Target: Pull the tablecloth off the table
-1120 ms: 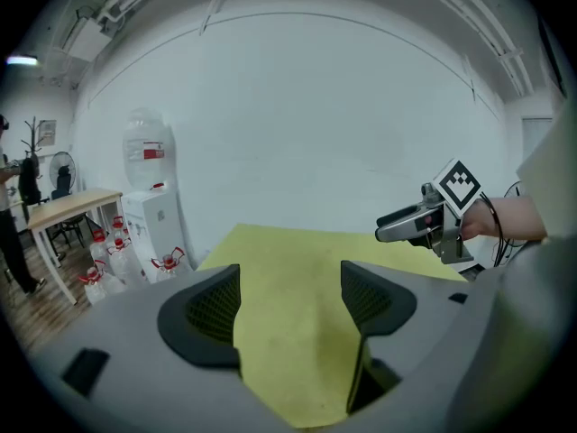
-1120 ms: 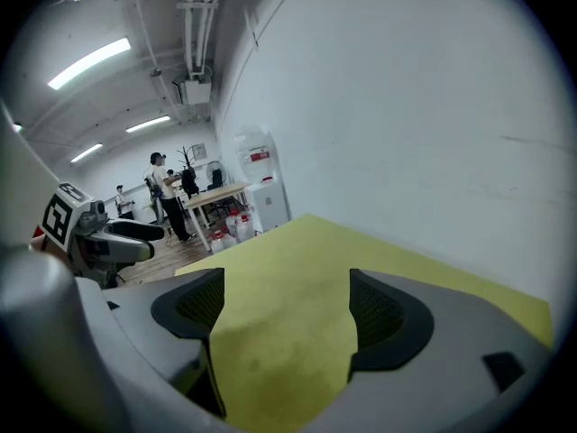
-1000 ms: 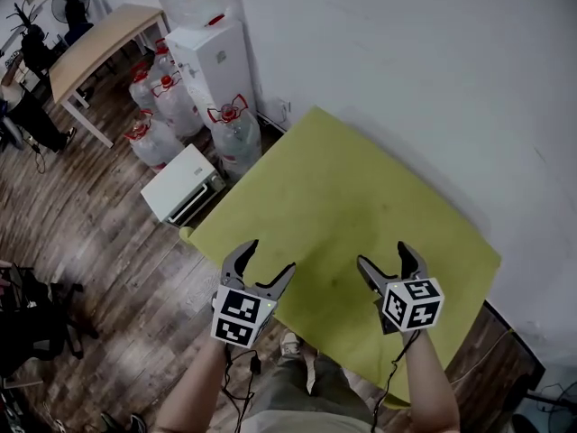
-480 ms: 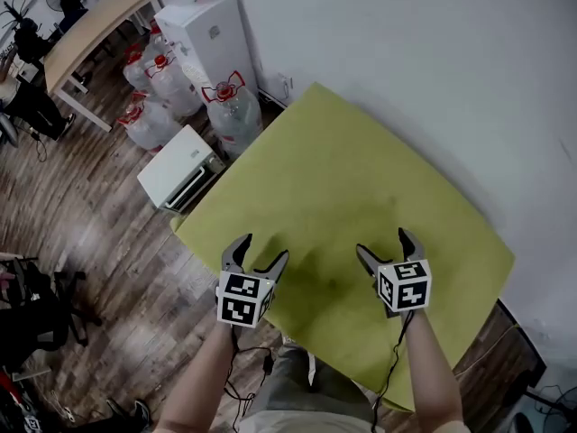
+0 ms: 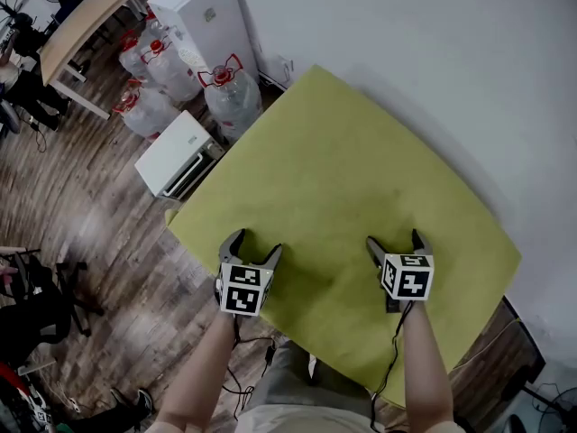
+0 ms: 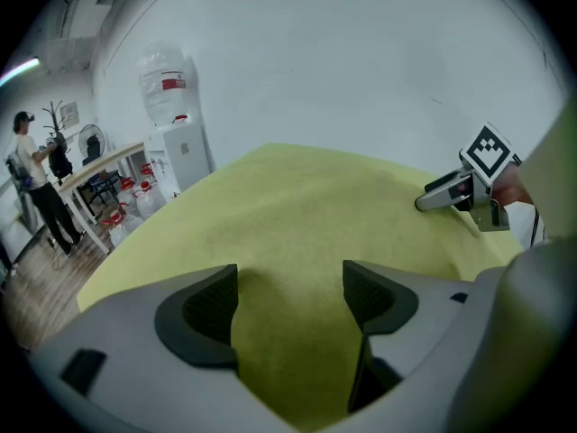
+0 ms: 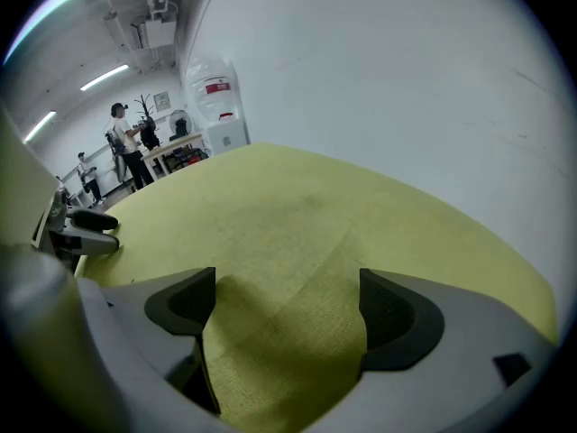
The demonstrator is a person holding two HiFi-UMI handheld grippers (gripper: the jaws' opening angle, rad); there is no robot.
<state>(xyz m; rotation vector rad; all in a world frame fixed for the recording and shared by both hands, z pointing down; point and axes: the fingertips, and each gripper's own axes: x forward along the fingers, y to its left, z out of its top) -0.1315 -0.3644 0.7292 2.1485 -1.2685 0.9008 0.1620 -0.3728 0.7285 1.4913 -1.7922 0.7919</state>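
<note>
A yellow-green tablecloth (image 5: 343, 179) covers the whole table, which stands cornerwise against the white wall. My left gripper (image 5: 254, 244) hovers low over the cloth's near left part, jaws open and nothing between them. My right gripper (image 5: 395, 240) hangs over the near right part. Its jaws have just been opening, and only cloth lies beneath them. The left gripper view shows open jaws (image 6: 290, 300) above the cloth (image 6: 297, 197), with the right gripper (image 6: 460, 192) off to the side. The right gripper view shows open jaws (image 7: 288, 309) over a faint crease in the cloth (image 7: 306, 215).
Water jugs (image 5: 230, 97), a white dispenser (image 5: 203, 25) and a white oven-like box (image 5: 176, 156) stand on the wooden floor left of the table. Farther left are a wooden table (image 5: 86, 25) and a person (image 6: 32, 183). The wall (image 5: 433, 52) borders the table's far sides.
Both grippers have sunk toward the tablecloth and now sit low over its near part. The right jaws stand slightly wider.
</note>
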